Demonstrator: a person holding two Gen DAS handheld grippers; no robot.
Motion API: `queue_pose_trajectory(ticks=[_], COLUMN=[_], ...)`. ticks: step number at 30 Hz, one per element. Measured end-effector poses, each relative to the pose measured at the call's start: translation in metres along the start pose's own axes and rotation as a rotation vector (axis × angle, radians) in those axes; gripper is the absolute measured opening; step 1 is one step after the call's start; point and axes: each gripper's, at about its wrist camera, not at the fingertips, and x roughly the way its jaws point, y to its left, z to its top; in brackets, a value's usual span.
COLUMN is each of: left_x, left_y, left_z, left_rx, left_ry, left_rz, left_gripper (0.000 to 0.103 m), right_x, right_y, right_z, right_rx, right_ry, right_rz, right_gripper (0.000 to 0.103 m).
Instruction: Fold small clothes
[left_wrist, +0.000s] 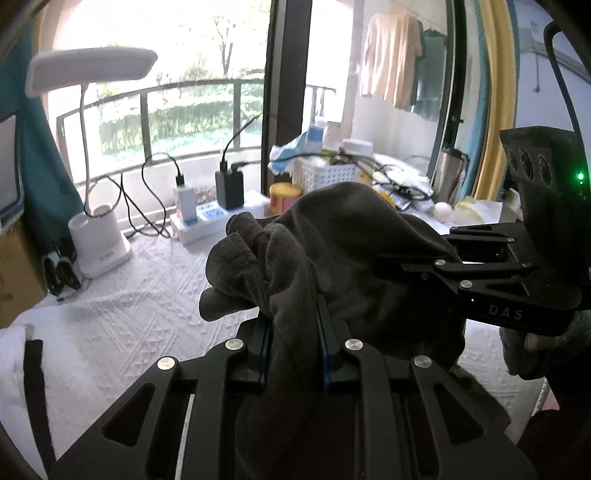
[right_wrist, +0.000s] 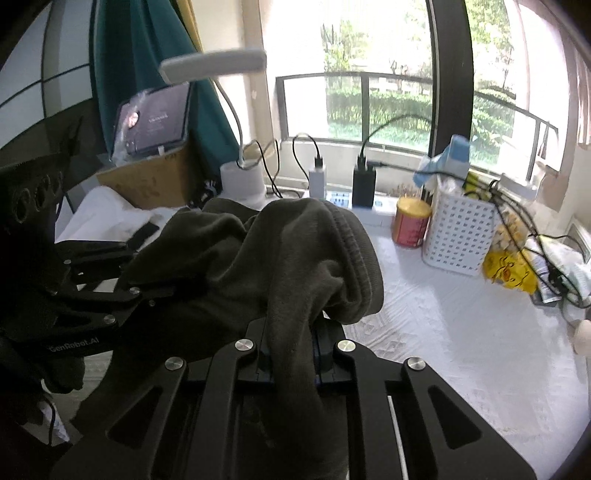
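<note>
So over on the left, the white gooseneck desk lamp (left_wrist: 99, 236) sat at the back edge of the tabletop (left_wrist: 155, 295), which had a white textured cloth over it — looked like it was parked out there to leave the middle free for folding. Next to it a white power strip (left_wrist: 207, 221) with chargers plugged in, same deal, pushed toward the window.

The small dark grey fleece garment (left_wrist: 332, 251) was held up off the tabletop, bunched between both tools. The left hand-held gripper (left_wrist: 295, 332) was clamped on one bundle of the fabric, pads pressing it from both sides. The right hand-held gripper (right_wrist: 291, 347) was pinched on another bundle near the ribbed hem (right_wrist: 354, 258) — my guess is they'd grabbed two edges so the piece could hang, get shaken straight, then be laid flat.

Further right, a yellow and red tin (right_wrist: 412, 221) and a white perforated plastic basket (right_wrist: 458, 240) crowded that side, so the laydown probably had to land in the open middle patch.
</note>
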Motion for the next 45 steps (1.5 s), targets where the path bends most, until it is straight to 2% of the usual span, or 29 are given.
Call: queue_pose_trajectory(ticks=[19, 29, 36, 45], left_x=[-0.078, -0.124, -0.153, -0.187], left_y=[-0.038, -0.048, -0.049, -0.039], left_z=[0.010, 0.008, 0.013, 0.014], left_rx=[0.088, 0.101, 0.124, 0.118], left_ry=[-0.164, -0.261, -0.326, -0.403], left_rz=[0.012, 0.035, 0.053, 0.112], left_gripper=[0.021, 0.021, 0.021, 0.021], right_x=[-0.085, -0.122, -0.144, -0.158], right_y=[0.042, 0.070, 0.093, 0.112], right_z=[0.009, 0.020, 0.027, 0.043], right_rx=[-0.061, -0.118, -0.155, -0.179], right_ry=[-0.164, -0.252, -0.318, -0.393], right_rz=[-0.042, -0.043, -0.038, -0.015], right_gripper=[0.013, 0.013, 0.012, 0.012])
